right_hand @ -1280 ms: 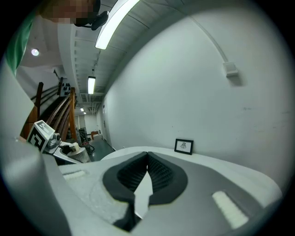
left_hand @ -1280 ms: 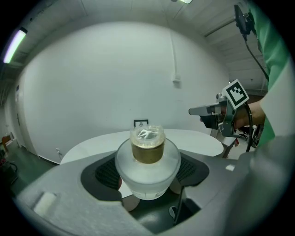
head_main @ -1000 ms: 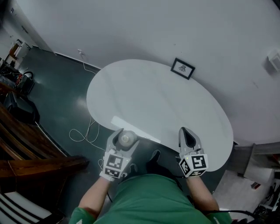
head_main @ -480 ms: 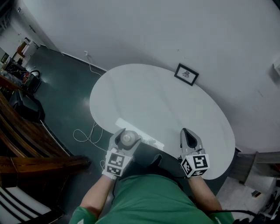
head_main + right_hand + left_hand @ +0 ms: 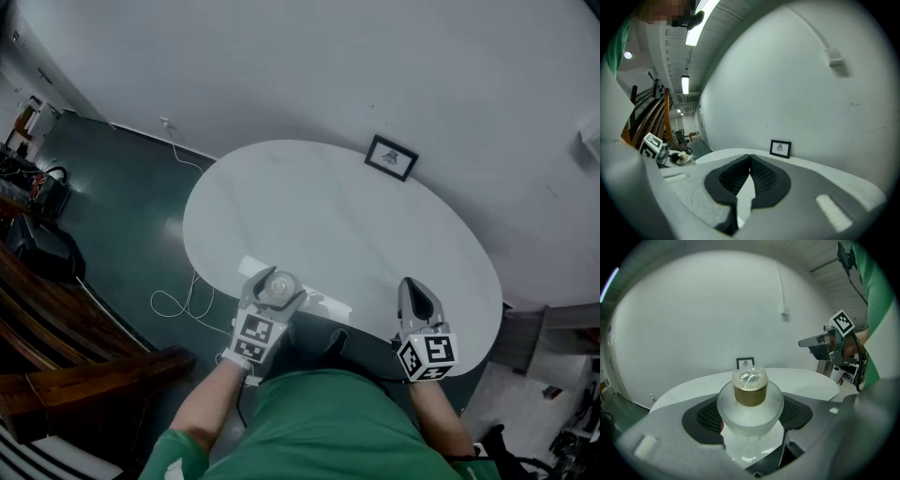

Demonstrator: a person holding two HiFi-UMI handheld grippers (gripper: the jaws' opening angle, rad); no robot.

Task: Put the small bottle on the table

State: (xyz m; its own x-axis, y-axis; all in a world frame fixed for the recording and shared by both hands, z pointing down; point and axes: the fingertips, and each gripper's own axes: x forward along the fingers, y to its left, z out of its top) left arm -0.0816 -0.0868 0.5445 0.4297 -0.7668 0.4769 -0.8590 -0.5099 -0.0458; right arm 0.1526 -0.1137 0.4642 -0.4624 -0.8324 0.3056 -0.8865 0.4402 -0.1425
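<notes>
Inside the left tool (image 5: 273, 289) sits the small bottle (image 5: 750, 391).

Workshop-like indoor hall, white oval table (image 5: 328, 216), dark green floor (image 5: 122, 216), loose cable (image 5: 157, 302), equipment clutter (image 5: 28, 178) far left, ceiling strip lights (image 5: 685, 84)

Framed picture (image 5: 391, 156): motif illegible
</notes>
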